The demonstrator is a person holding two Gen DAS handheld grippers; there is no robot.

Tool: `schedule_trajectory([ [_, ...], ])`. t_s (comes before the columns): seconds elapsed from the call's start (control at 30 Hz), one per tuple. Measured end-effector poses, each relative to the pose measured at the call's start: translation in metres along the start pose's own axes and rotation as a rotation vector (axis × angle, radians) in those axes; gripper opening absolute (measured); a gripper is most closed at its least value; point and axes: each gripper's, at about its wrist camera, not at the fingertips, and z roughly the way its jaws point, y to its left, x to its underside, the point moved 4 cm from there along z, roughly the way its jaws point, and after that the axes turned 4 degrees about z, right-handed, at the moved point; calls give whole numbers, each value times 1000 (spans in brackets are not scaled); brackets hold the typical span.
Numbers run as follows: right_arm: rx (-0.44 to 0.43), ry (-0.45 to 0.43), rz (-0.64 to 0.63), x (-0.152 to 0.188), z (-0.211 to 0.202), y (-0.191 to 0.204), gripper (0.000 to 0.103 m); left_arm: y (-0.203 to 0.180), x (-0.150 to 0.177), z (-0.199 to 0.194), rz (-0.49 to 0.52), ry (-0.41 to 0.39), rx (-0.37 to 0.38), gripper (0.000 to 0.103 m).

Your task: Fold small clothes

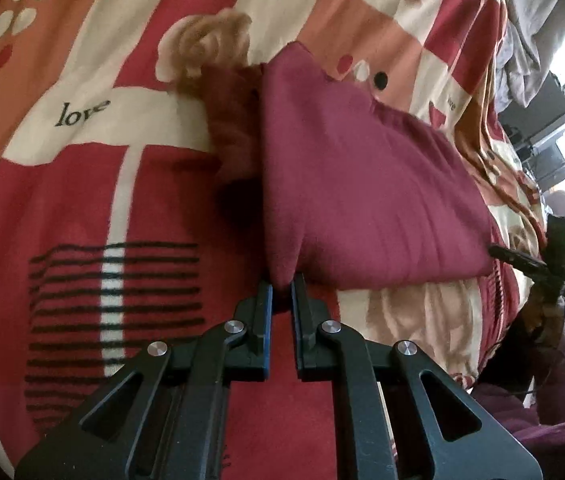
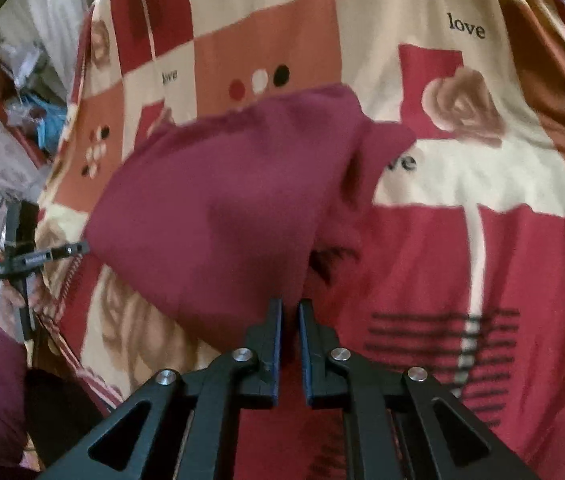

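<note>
A patchwork bedspread (image 1: 82, 184) in red, cream and salmon, printed repeatedly with the word "love", carries one folded maroon garment (image 1: 362, 184) lying on it. The left hand-held gripper (image 1: 282, 286) pinches the garment's near corner between nearly closed fingers; the right hand-held gripper (image 2: 290, 308), equally narrow, grips another near edge.

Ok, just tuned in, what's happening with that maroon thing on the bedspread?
A person is folding a small maroon garment on a patterned bedspread, with a handheld gripper in each hand. The left gripper is pinched on a near corner of the cloth, and the right gripper is closed on the garment's near edge too. The garment looks partly folded, one flap lying over the rest. It is bunched rather than flat, so the fold looks unfinished.
</note>
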Motion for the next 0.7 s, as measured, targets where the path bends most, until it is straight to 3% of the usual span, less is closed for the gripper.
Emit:
schedule_trajectory([
  [0.03, 19, -18, -1, -1, -8, -1, 16, -1, 0, -3, 4, -1, 0, 8],
  [0.1, 59, -53, -14, -7, -26, 2, 44, -6, -1, -11, 18, -5, -16, 8],
  [0.13, 58, -72, -20, -11, -32, 5, 48, -8, -2, -15, 22, -17, -21, 8],
  [0.23, 16, -111, -70, -29, -35, 32, 48, -23, -7, -27, 53, -57, -28, 13],
  [0.3, -8, -103, -105, -50, -13, 61, 48, -34, -12, -31, 57, -90, -10, 40],
  [0.33, -14, -91, -118, -58, -2, 71, 48, -38, -15, -31, 51, -103, 7, 44],
  [0.57, -19, 41, -272, -122, 143, 168, 46, -34, -30, -27, 27, -120, -23, 46],
  [0.7, -2, 95, -304, -144, 219, 200, 45, -8, -29, 0, -78, -43, -92, 46],
])
